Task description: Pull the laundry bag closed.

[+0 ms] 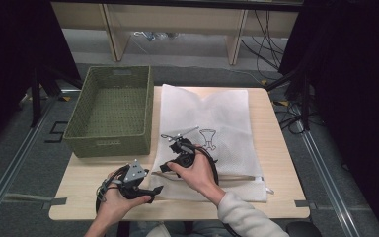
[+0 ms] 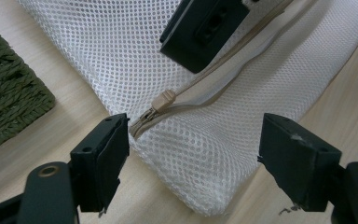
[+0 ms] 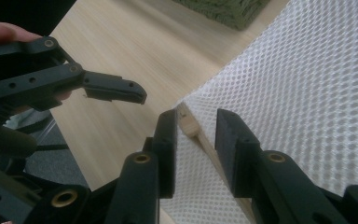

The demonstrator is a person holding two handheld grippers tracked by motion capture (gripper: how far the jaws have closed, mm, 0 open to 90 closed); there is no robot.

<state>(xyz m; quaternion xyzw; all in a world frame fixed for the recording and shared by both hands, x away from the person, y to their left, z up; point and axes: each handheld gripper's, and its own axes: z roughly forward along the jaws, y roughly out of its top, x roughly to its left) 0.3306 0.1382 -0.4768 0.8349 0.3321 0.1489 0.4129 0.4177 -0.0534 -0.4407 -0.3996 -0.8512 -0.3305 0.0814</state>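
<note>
White mesh bag (image 1: pixel 212 133) flat on worktop (image 1: pixel 276 148) | left hand-held gripper (image 2: pixel 191 149) wide at zip pull (image 2: pixel 163 99), lower frame | right hand-held gripper (image 3: pixel 193 140) narrow astride zip (image 3: pixel 189 125), likely steadying

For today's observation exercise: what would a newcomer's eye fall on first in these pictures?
First, the white mesh bag spread over the middle of the wooden table, with its tan zipper pull near the front left corner. Next, the two black grippers meeting at that corner, the left gripper open. Then the green woven basket at the table's left.
</note>
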